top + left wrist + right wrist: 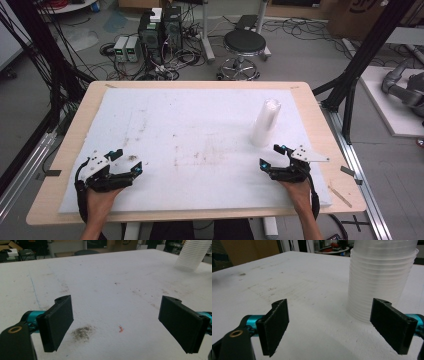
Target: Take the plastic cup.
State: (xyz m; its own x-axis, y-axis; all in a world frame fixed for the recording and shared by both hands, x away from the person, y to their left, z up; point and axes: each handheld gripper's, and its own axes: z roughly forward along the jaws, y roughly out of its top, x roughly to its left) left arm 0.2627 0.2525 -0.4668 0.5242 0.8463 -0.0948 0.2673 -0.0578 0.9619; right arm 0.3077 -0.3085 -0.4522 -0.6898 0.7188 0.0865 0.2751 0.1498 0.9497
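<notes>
With its fingers spread and empty, the right gripper (270, 156) is nearing the stack of clear cups (265, 122) standing upright on the table (200, 95), probably needing to advance and straddle it next.

Robotics lab or research workshop. Wooden table (320, 130) topped with stained white foam sheet (190, 145); black aluminium frame struts (357, 70); tangled cables (165, 65) across grey floor; computer towers (160, 30); power supplies (126, 48); round black stool (243, 42); cardboard boxes (350, 15).
</notes>
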